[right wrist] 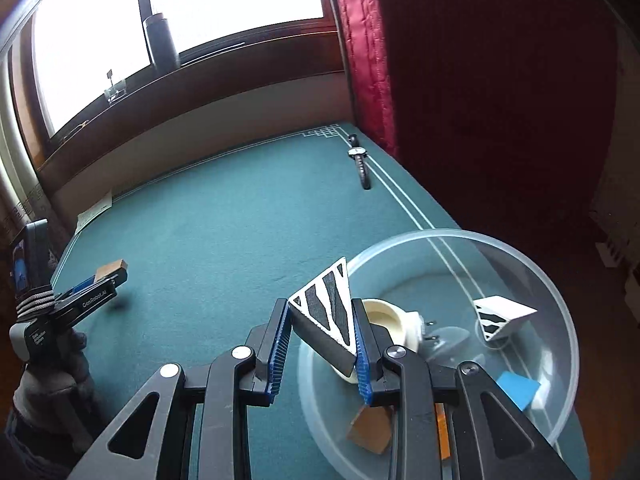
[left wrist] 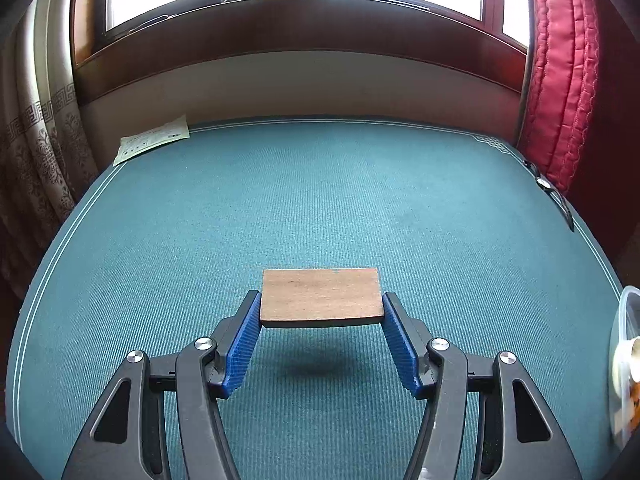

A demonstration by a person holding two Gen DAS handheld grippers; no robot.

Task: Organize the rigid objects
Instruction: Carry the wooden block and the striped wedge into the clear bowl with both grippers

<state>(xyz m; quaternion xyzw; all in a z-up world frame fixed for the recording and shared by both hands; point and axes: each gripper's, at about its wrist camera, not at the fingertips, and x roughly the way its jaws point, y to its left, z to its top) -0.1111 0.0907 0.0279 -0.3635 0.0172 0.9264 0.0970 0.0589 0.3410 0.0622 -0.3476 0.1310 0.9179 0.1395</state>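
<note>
My left gripper (left wrist: 321, 308) is shut on a flat brown wooden block (left wrist: 320, 295) and holds it level above the green table mat (left wrist: 280, 200), with its shadow below. The block also shows in the right wrist view (right wrist: 111, 269), held by the left gripper (right wrist: 106, 278). My right gripper (right wrist: 320, 320) is shut on a black-and-white striped triangular block (right wrist: 326, 312) above the near left rim of a clear plastic bowl (right wrist: 560, 320). The bowl holds a second striped block (right wrist: 500, 316), a cream round piece (right wrist: 388, 320), a blue block (right wrist: 518, 390) and a brown block (right wrist: 370, 428).
A wristwatch (right wrist: 360, 160) lies at the mat's far right edge, next to a red curtain (right wrist: 368, 60). A paper leaflet (left wrist: 154, 142) lies at the far left corner. The bowl's rim (left wrist: 624, 360) shows at the right edge. A wooden windowsill (left wrist: 300, 28) runs behind.
</note>
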